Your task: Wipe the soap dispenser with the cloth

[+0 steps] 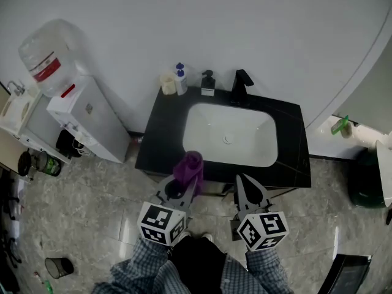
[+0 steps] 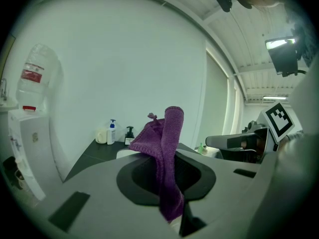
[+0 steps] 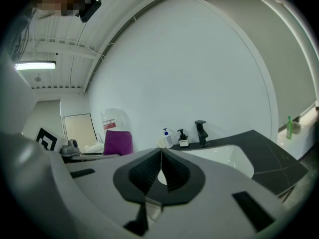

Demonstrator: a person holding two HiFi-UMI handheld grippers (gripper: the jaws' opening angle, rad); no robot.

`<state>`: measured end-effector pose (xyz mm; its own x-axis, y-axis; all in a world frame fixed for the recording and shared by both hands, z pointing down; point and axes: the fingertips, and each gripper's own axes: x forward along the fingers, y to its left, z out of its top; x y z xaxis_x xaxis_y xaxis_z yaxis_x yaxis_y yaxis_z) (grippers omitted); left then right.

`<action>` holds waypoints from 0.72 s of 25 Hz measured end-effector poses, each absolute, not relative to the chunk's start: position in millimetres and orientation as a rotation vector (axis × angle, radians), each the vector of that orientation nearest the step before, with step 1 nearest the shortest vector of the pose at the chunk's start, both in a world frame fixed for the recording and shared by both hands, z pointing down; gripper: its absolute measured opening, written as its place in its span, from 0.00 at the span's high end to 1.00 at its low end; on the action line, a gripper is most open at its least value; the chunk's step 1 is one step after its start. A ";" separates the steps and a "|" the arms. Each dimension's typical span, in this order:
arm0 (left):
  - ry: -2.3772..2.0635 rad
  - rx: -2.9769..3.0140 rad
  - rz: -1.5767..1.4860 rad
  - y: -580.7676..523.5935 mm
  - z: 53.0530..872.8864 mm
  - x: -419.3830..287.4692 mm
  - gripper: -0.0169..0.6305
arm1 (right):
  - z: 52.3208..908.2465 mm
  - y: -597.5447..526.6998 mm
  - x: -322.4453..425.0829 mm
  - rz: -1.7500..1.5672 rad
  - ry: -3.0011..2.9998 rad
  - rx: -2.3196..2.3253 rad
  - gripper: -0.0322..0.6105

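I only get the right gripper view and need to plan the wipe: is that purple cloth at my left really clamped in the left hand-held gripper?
Observer: Yes. In the left gripper view the left hand-held gripper is shut on the cloth, which stands up above the jaws.
Operator: How close are we to the soap dispenser?
Observer: Not close. The head view shows the soap dispenser at the back of the counter beside the faucet, with the sink between it and the right hand-held gripper.
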<state>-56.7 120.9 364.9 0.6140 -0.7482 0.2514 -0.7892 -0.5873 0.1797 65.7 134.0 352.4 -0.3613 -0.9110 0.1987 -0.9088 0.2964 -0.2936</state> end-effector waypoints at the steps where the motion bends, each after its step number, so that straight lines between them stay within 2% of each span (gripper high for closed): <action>1: -1.247 2.575 0.215 121.2 362.9 -57.2 0.89 | 349.6 133.9 62.9 -0.558 2.525 -1.772 0.92; 18: -1.209 2.680 0.249 129.9 349.8 -64.1 0.89 | 344.9 132.1 12.9 -0.538 2.603 -1.696 0.92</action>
<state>-64.1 129.9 349.8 0.6531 -0.7217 0.2296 -0.7537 -0.6489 0.1042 12.9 132.1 344.9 -0.4216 -0.8861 0.1927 -0.8900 0.3635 -0.2754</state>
